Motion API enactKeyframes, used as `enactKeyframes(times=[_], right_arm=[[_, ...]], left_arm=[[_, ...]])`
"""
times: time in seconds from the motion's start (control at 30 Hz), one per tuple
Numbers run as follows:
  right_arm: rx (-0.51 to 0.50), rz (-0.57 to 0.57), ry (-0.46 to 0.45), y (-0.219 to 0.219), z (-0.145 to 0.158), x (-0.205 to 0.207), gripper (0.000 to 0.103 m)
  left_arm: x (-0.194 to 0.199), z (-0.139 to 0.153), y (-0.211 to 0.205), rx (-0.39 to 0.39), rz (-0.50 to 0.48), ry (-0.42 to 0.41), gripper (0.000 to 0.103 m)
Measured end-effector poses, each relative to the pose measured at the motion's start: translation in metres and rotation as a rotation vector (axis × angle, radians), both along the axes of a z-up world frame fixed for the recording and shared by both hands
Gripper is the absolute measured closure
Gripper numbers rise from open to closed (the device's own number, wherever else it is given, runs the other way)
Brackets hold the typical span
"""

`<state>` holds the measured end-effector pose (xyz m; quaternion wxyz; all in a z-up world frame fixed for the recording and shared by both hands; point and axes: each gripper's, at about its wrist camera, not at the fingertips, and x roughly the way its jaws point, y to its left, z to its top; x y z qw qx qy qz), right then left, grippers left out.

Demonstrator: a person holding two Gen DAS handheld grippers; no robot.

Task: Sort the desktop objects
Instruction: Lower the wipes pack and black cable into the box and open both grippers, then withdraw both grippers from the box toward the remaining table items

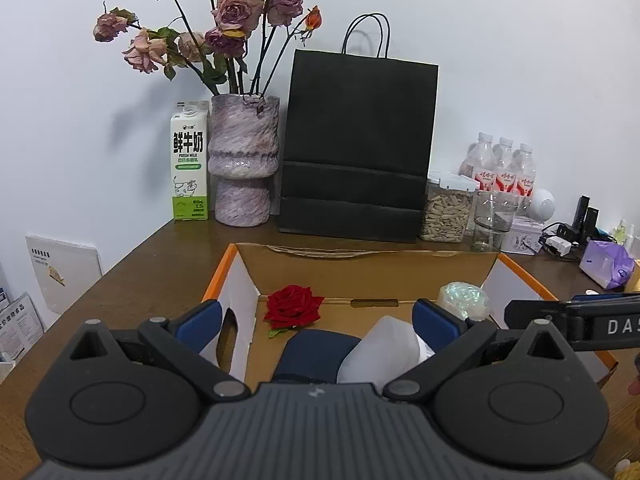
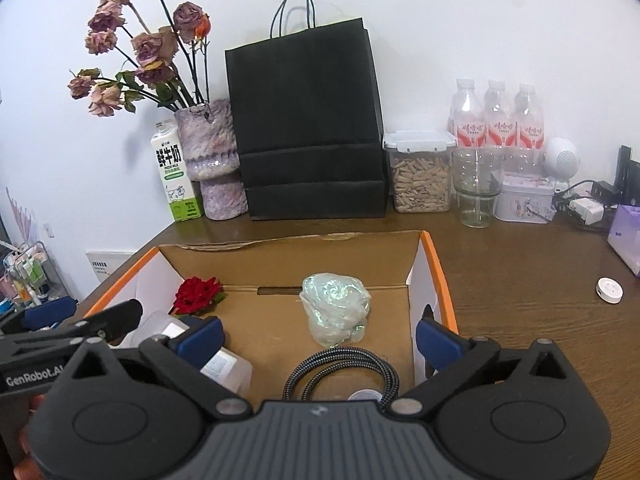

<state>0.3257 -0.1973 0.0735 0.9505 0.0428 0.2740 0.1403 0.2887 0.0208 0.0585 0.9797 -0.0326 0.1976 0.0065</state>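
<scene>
Your cardboard box runs its long axis across both views, open side up, with its orange-edged side walls flaring toward you. Inside it, the braided cable lies in a loop whose arch points away from your right gripper; the cable ends drop out of sight behind the gripper body. The shiny plastic bundle stands just past that loop, slightly taller than wide, near the box's back wall.

Around the box on the wooden desk: a black paper bag upright against the wall, a vase of dried flowers and a milk carton to its left, a jar of seeds and water bottles to its right, and a small white disc well off to the right of the jaws.

Right jaws — spread wide, holding nothing; the cable loop sits directly between and below them, the bundle just ahead on centre, and the right pad hangs at the box's right wall.

Left gripper — jaws also wide and empty. A dark blue object and a white translucent container lie between them; the red rose lies just ahead, left of centre.
</scene>
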Motion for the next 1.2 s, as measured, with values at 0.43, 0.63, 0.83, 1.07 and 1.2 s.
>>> enactKeyframes(times=[0.43,0.63,0.83,1.07,1.2], right_arm=[[-0.023,0.009,-0.051,0.004,0.011,-0.019,0.0],[-0.042,0.018,-0.075,0.003,0.019,-0.039,0.0],[-0.061,0.017,-0.093,-0.004,0.027,-0.063,0.0],[-0.103,0.038,-0.1,-0.012,0.026,-0.102,0.0],[-0.151,0.076,-0.087,-0.013,0.017,-0.123,0.0]], left_arm=[[-0.014,0.013,-0.005,0.023,0.001,-0.057,0.0],[-0.027,0.021,-0.008,0.041,-0.013,-0.079,0.0],[-0.047,0.029,-0.01,0.063,-0.015,-0.094,0.0],[-0.076,0.03,-0.01,0.079,-0.021,-0.085,0.0],[-0.096,0.023,-0.01,0.088,-0.027,-0.057,0.0]])
